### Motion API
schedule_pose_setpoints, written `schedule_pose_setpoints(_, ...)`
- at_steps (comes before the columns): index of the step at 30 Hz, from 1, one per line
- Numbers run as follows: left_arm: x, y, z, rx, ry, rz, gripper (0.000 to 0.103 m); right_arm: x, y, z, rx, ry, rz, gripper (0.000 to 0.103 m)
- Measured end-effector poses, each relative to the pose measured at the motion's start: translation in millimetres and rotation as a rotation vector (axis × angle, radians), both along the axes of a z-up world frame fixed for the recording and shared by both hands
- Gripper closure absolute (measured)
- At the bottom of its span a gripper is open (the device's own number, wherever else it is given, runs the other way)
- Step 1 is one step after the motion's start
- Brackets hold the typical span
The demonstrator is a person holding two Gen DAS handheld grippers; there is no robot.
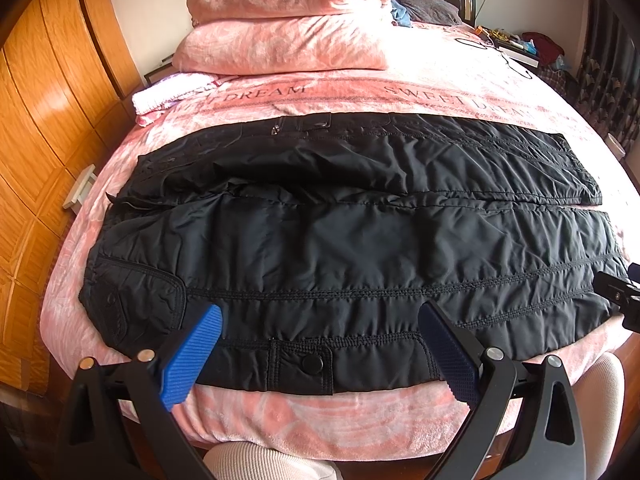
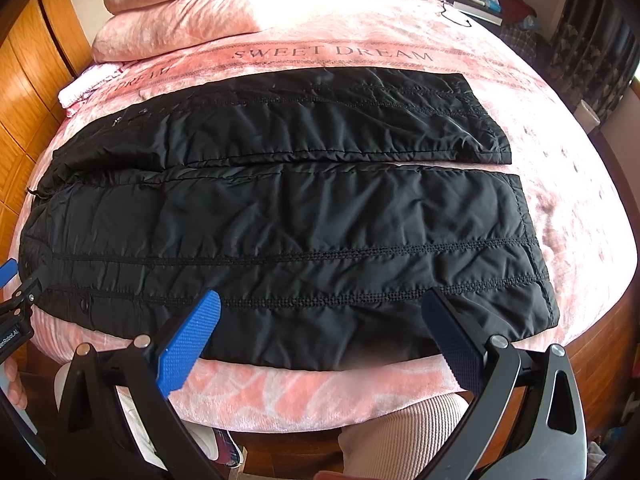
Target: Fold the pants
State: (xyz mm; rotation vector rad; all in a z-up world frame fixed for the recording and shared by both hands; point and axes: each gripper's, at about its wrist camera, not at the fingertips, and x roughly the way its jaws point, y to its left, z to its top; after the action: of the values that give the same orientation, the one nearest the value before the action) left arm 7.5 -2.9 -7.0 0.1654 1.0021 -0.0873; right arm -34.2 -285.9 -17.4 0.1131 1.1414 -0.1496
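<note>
- We read "SWEET DREAM" printed in a band across the pink blanket (image 2: 332, 54).
- We see it repeated along that band, partly hidden by the pillow (image 1: 280, 46).

One black pants (image 1: 340, 240), two pink pillows (image 1: 288, 16), two claws, both gaping
</note>
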Motion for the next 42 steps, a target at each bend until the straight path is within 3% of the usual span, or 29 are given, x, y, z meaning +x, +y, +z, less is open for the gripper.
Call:
schedule_pose_setpoints(17, 5, -3, 0, 0.004, 0.004, -0.004, 0.004, 6, -2, -3, -0.003, 0.001, 0.010, 0.002)
schedule_pose_setpoints(23, 34, -4, -4, -0.111, 0.071, -0.065, 0.004, 30, -8, 1, 0.032, -0.020, 0.107, 0.002)
schedule_pose_setpoints(26, 62, -5, -6, -0.150, 0.121, -0.076, 0.004, 60, -23, 7, 0.112, -0.027, 0.166, 0.002)
schedule_pose_setpoints(28, 87, -8, -6, -0.150, 0.140, -0.085, 0.004, 87, -36, 11, 0.074, -0.035, 0.150, 0.002)
schedule_pose_setpoints(31, 115, -18, -4, -0.136, 0.103, -0.086, 0.004, 128, -53, 13, 0.050, -0.031, 0.137, 0.002)
schedule_pose_setpoints(35, 169, -34, -15, -0.193, 0.087, -0.139, 0.004, 189, -69, 2, -0.013, -0.011, 0.138, 0.002)
schedule_pose_setpoints(38, 215, -56, -39, -0.115, 0.193, -0.228, 0.004, 234, -66, -18, -0.057, 0.022, 0.267, 0.002)
schedule_pose_setpoints(40, 246, -60, -50, -0.162, 0.252, -0.241, 0.004, 255, -61, -30, -0.089, 0.014, 0.349, 0.002)
schedule_pose_setpoints(42, 267, -60, -54, -0.235, 0.245, -0.252, 0.004, 279, -60, -41, -0.027, 0.020, 0.449, 0.002)
